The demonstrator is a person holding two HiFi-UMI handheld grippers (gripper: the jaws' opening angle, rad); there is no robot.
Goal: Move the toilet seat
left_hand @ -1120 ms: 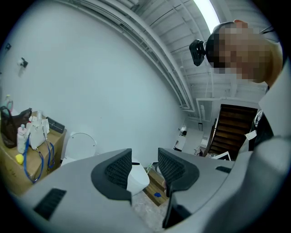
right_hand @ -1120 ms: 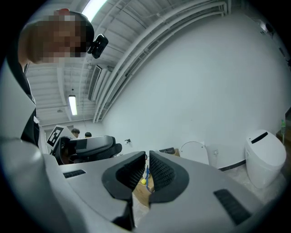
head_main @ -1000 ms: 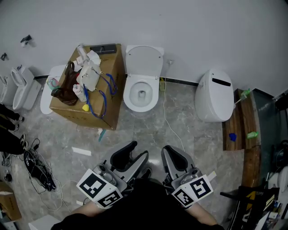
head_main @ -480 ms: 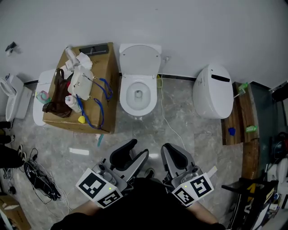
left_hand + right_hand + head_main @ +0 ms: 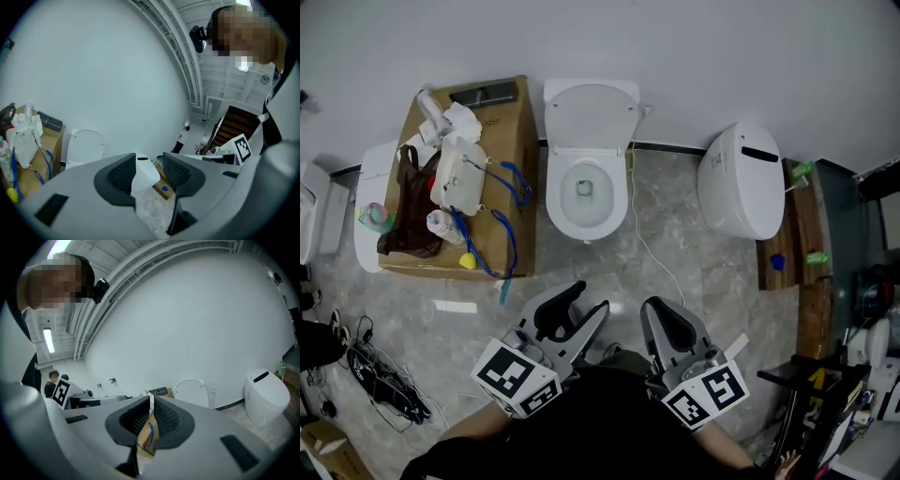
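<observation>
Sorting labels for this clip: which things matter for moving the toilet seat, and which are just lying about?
Job: open toilet, left gripper, right gripper.
Lying about: cardboard box, closed toilet, floor cables.

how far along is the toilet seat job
Done: nothing visible; the toilet stands untouched, its lid raised against the wall. In hand: nothing; the left gripper is open, the right gripper shut, both empty, well short of it. Left: the whole move, starting with reaching the toilet.
</observation>
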